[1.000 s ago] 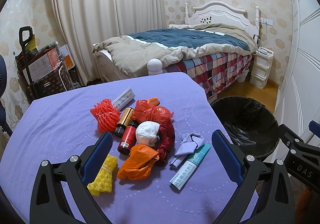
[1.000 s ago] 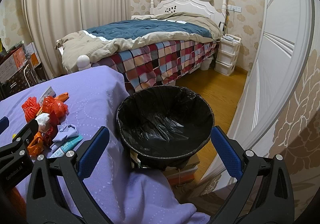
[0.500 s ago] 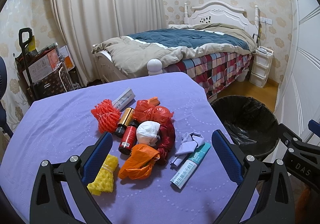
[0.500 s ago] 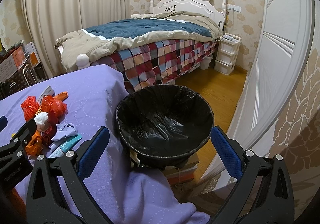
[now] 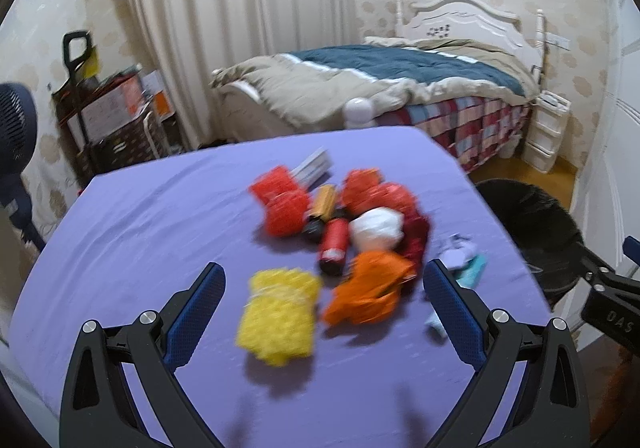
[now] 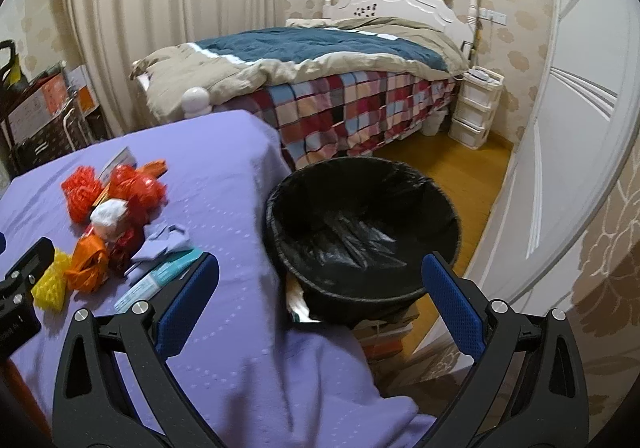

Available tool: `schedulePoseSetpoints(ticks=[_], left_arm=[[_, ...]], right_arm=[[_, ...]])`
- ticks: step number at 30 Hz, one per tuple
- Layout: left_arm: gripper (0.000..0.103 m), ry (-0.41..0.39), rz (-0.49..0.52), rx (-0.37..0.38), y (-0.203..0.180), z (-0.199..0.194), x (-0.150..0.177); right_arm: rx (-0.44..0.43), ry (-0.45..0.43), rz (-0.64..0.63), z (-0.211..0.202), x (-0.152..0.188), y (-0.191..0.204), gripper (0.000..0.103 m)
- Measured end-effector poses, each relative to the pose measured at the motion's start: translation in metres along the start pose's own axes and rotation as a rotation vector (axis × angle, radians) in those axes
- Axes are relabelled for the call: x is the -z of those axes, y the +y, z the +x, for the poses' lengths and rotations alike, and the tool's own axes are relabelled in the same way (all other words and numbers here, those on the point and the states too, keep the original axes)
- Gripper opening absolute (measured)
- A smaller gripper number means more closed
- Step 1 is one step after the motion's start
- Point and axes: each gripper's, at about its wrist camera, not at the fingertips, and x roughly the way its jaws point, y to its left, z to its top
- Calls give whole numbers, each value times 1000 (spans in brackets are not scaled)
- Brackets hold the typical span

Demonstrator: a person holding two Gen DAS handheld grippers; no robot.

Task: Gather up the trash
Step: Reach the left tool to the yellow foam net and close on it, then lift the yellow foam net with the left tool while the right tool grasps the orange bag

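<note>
A heap of trash lies on the purple table (image 5: 140,232): yellow foam net (image 5: 280,314), orange bag (image 5: 370,290), red bottle (image 5: 334,244), white wad (image 5: 376,228), red foam net (image 5: 282,200), lilac paper (image 5: 458,252) and a teal-white tube (image 6: 158,278). My left gripper (image 5: 324,292) is open above the table, the yellow net and orange bag lying between its blue fingers. My right gripper (image 6: 320,288) is open and empty above the black-lined bin (image 6: 362,232), which stands at the table's right edge. The left view is blurred.
A bed (image 6: 320,88) with a checked cover stands behind the table, white drawers (image 6: 474,108) beside it. A cart of boxes (image 5: 108,120) and a fan (image 5: 14,140) are at the far left. A white door (image 6: 576,136) is to the right of the bin.
My left gripper has swung left, so the yellow net and orange bag now sit between its fingers. The right view has turned left, showing more of the table. Nothing taken hold of.
</note>
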Motion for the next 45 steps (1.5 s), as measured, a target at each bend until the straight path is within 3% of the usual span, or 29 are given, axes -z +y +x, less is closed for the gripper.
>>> schedulePoseSetpoints(ticks=[4,15,19,28,29,34,38,45], left_arm=[[96,33,-27,-38,27,5,10],[95,82,-41,-63,46,14,20],[76,112,-33,-44,48,23,20],[76,142,-5,40,41,32,22],[74,144,-3,43,39,33,23],[49,169,3,83,38,38,25],[47,161,-15,84,43,36,25],[46,120,-24,10,70,24,27]], right_arm=[[-21,13,-25,3,1,12,99],[-46,47,-63,7,-1,28,99],[-55,58,-76,11,-3,35,99],[-83,67,-107,13,-6,54,96],[-84,67,-111,13,-6,56,91],[-101,85,-125,14,-5,63,86],[-108,84,-137,11,-4,68,86],[-142,76,-177,4,-3,91,86]])
